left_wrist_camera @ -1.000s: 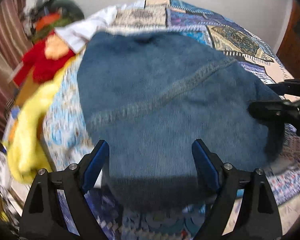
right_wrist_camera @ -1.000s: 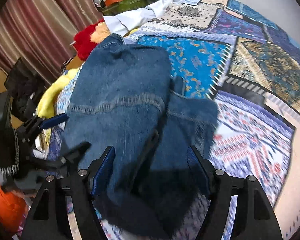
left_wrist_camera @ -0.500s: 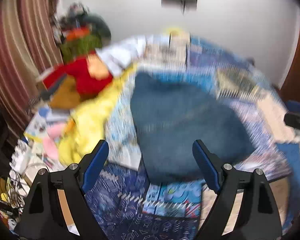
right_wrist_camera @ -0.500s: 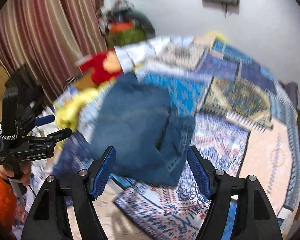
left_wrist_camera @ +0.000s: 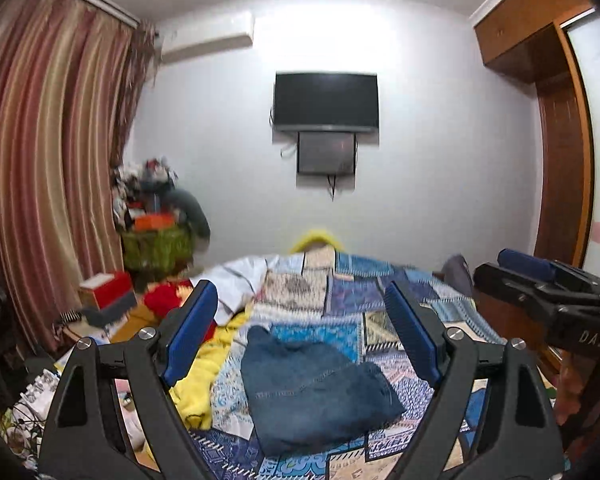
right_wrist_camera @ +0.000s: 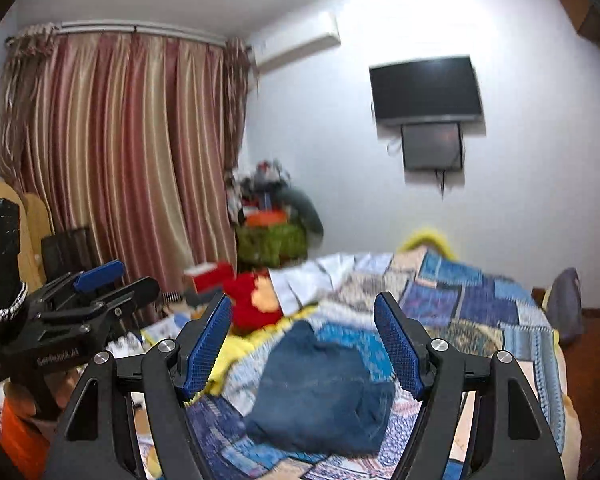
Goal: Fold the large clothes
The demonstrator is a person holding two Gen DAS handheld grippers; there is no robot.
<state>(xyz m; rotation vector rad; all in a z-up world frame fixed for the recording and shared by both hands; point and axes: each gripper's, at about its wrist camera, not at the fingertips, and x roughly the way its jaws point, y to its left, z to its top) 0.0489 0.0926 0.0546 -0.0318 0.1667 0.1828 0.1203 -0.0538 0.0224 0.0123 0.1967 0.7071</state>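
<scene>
A pair of blue jeans (left_wrist_camera: 312,388) lies folded in a compact bundle on the patchwork bedspread (left_wrist_camera: 352,292), near the bed's front edge; it also shows in the right wrist view (right_wrist_camera: 320,392). My left gripper (left_wrist_camera: 300,344) is open and empty, held well back from and above the jeans. My right gripper (right_wrist_camera: 304,352) is open and empty too, equally far back. The right gripper (left_wrist_camera: 540,292) shows at the right of the left wrist view. The left gripper (right_wrist_camera: 88,292) shows at the left of the right wrist view.
A yellow garment (left_wrist_camera: 204,368) hangs over the bed's left side, with a red garment (right_wrist_camera: 252,300) and a white shirt (left_wrist_camera: 240,280) behind it. A cluttered green basket (left_wrist_camera: 156,244) and striped curtains (left_wrist_camera: 48,184) stand at the left. A wooden wardrobe (left_wrist_camera: 556,160) stands right.
Both grippers have pulled back and up from close over the jeans. The jeans now look small and lie alone on the bed. Both stayed open.
</scene>
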